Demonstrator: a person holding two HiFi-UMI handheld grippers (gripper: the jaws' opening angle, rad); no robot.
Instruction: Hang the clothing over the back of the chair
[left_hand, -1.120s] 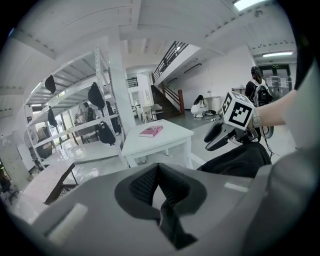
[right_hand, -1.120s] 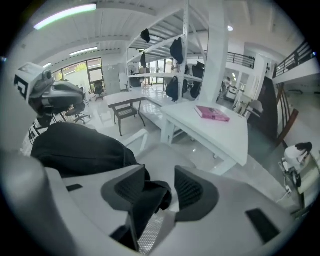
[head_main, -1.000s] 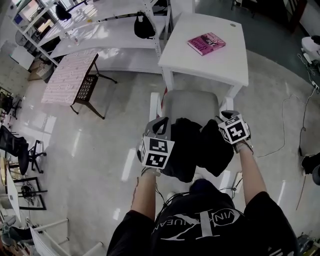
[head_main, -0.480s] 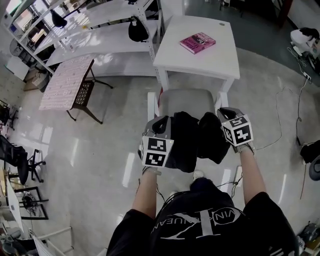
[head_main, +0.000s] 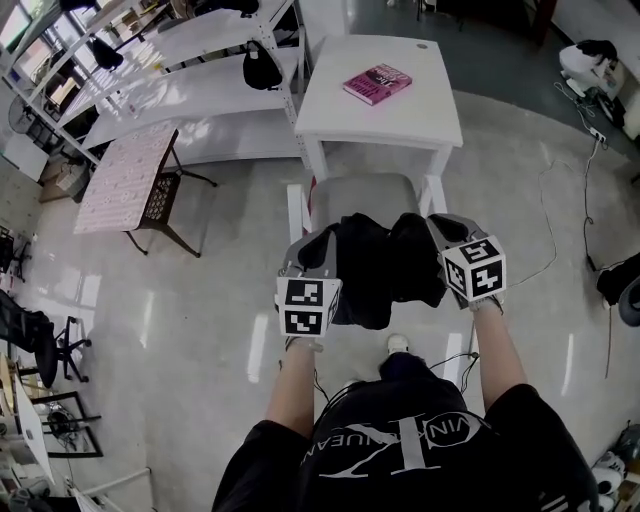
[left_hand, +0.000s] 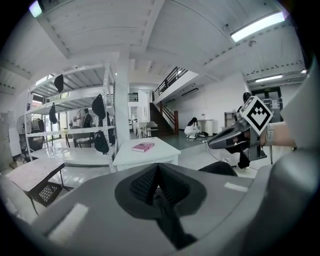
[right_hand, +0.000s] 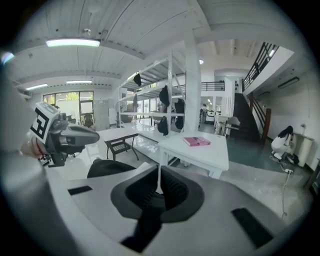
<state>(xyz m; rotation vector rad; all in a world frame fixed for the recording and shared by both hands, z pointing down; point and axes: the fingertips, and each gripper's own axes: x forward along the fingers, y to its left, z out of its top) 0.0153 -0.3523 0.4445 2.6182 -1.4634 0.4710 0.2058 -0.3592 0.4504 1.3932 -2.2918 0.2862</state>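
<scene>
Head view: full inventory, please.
chair: 1, grey and white, centre
clothing: 1, black, held bunched above the chair
table: 1, white, beyond the chair
book: 1, pink, on the table
shelf rack: 1, white, upper left
bags: at least 2, black, hanging on the rack
side table: 1, patterned top, left
left gripper: 1, grey, shut on the clothing
right gripper: 1, grey, jaws just been closing on the clothing

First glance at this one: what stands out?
A black garment hangs bunched between the left gripper and right gripper at mid-frame, above a grey-seated chair. The right gripper's jaws have just been closing on its fabric. Beyond, a pink book lies on a white table.
</scene>
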